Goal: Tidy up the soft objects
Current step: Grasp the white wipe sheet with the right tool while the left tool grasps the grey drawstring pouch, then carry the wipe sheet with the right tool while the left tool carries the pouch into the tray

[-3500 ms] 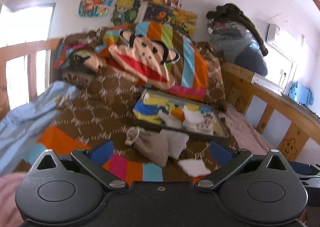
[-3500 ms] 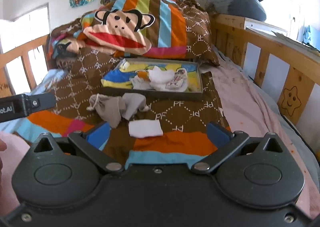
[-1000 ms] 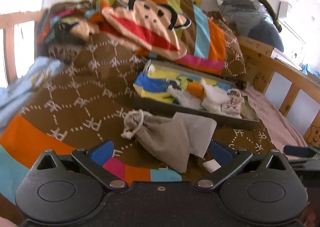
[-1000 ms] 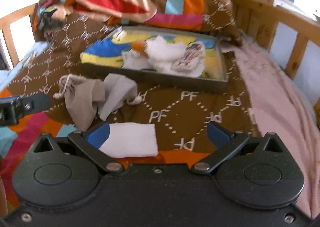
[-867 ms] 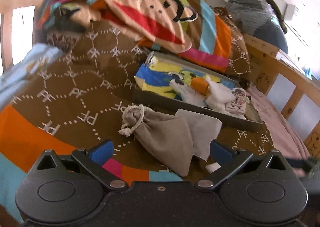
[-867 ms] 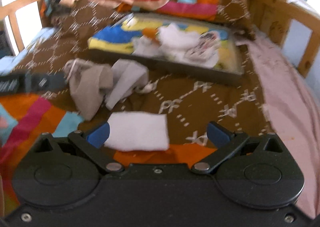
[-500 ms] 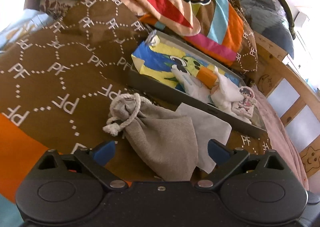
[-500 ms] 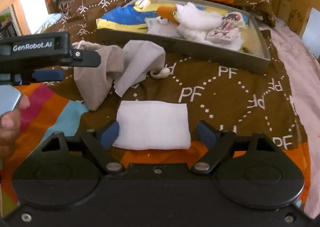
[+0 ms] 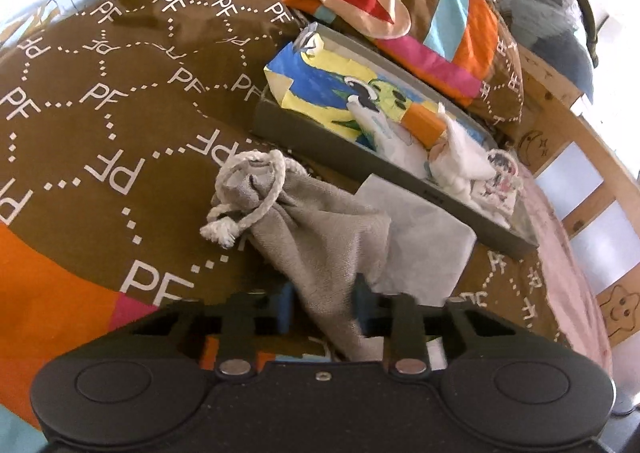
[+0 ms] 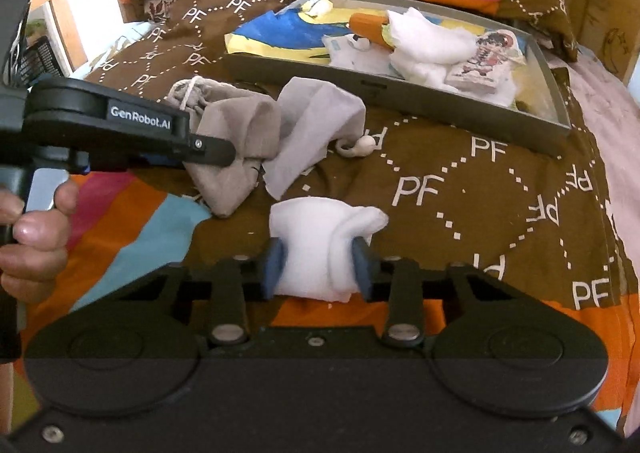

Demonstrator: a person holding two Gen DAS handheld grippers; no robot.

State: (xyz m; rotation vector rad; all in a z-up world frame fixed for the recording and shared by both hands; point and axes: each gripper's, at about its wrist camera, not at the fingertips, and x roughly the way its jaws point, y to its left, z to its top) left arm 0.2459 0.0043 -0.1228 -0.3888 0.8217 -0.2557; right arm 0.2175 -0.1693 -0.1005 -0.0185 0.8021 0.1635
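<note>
Our right gripper (image 10: 318,267) just closed, pinching the white cloth (image 10: 320,231) on the blanket (image 10: 460,189), and our left gripper (image 9: 322,303) just closed on the grey drawstring pouch (image 9: 316,229) (bottom corner). Behind sits the tray (image 10: 400,91) of soft bits.

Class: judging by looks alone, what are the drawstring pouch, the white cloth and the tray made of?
Drawstring pouch: probably suede-like fabric, matte, with a nap.
White cloth: soft fleece or cotton, bunching in folds.
Tray: rigid grey walls, perhaps metal or plastic.
</note>
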